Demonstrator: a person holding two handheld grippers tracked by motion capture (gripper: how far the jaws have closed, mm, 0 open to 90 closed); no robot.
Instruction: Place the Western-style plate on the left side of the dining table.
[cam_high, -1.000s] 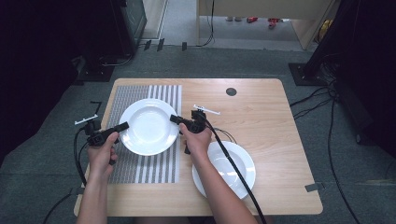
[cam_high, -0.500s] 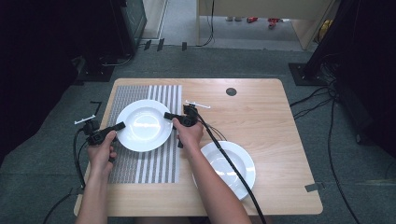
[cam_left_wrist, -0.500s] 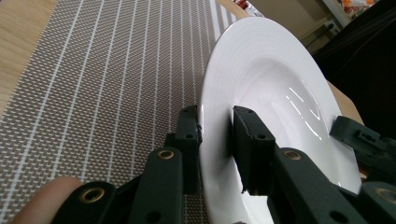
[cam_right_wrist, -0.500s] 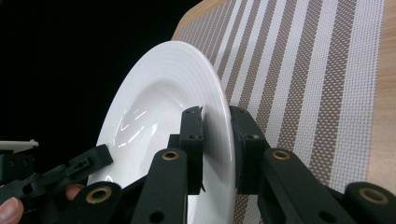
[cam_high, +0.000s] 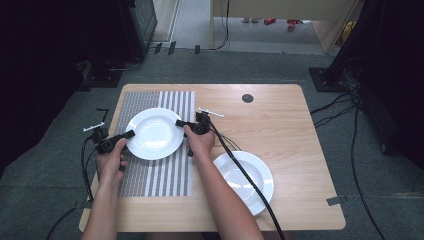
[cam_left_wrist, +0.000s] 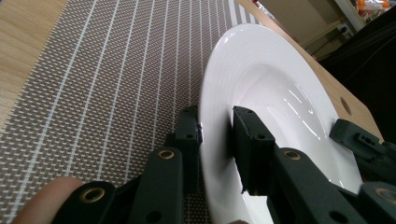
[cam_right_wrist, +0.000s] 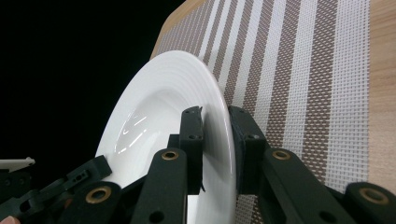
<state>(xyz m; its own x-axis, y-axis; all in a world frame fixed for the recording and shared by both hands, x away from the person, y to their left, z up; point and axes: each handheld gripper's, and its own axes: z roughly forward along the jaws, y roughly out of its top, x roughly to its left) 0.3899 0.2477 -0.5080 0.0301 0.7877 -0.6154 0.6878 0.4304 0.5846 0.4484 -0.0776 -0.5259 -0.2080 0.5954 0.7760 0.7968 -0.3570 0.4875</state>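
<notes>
In the high view, the left gripper and the right gripper were each clamped on opposite rim edges of the empty white plate above the striped mat at the desk's left edge; a second empty plate lay near the front edge, and against the earlier frames the held plate had shifted leftward and lower over the mat. In the left gripper view, both jaws pinched the plate rim, the mat beneath. In the right gripper view, the jaws likewise gripped the plate rim.
</notes>
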